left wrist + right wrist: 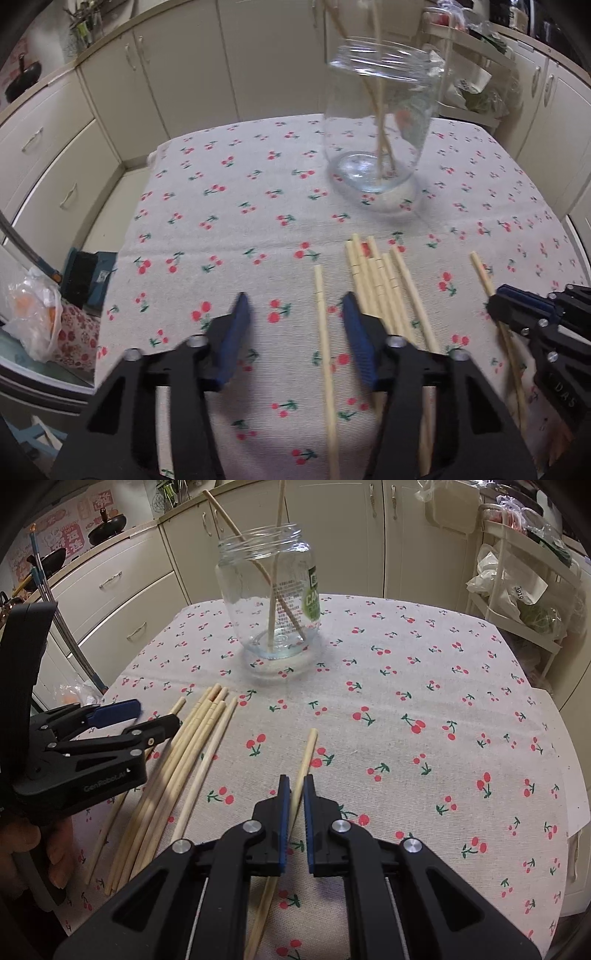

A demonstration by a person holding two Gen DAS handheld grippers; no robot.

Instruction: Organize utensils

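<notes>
1. left gripper (pixel 293 310) over the near-left of the worktop (pixel 221 206), fingers (pixel 236 332) part spread, nothing pinched. lone chopstick (pixel 325 350) lying loose in the gap, hard by the right finger and not touched. could get nudged sideways or missed if closed off-centre.
2. chopstick bundle (pixel 184 768) flat on the cherry cloth (pixel 406 701), just right of that lone stick, sticks touching and overlapping. right finger of the left gripper over its near edge; risk of catching two at once or scattering the pile.
3. glass jar (pixel 269 590) upright at the far middle, two chopsticks (pixel 275 590) already leaning inside, tops sticking out. tall and light-looking; could tip if a long stick hits the rim or the leaning pair on the way in.
4. right gripper (pixel 293 786) fingers nearly pressed together, pinching one chopstick (pixel 308 753) mid-length, tip pointing toward the jar. thin smooth stick, may pivot or slide out when lifted.
5. both grippers near each other; collision possible.
</notes>
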